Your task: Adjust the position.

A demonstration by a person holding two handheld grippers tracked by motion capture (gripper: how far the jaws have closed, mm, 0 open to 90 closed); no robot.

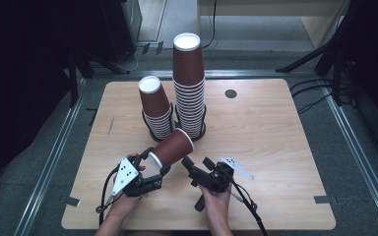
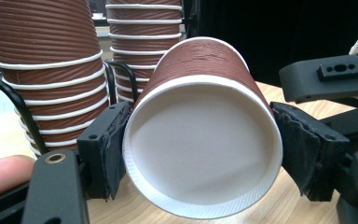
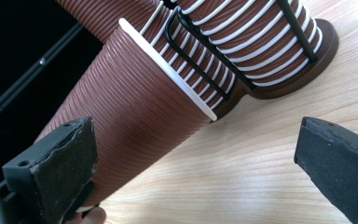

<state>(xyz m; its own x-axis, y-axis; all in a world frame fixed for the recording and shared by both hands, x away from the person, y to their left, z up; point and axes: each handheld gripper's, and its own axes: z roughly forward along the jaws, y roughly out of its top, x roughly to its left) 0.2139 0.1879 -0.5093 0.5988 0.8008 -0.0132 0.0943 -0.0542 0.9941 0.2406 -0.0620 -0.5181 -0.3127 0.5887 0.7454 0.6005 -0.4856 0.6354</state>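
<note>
Apparently midway: the left gripper [image 1: 153,164] pinches a single cup [image 1: 173,147] by its base near the table's [image 1: 275,147] front edge; right gripper [image 1: 189,164] spread beside it; stacking on the stacks [image 1: 189,93] remains.

No text, label, brand or number can be read anywhere.

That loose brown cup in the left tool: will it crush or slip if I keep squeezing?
Likely light and thin-walled: the paper cup is gripped near its closed base, probably the stiffest part. Its ribbed wall should resist slipping. Set down on its side, it would probably roll in a curve.
</note>
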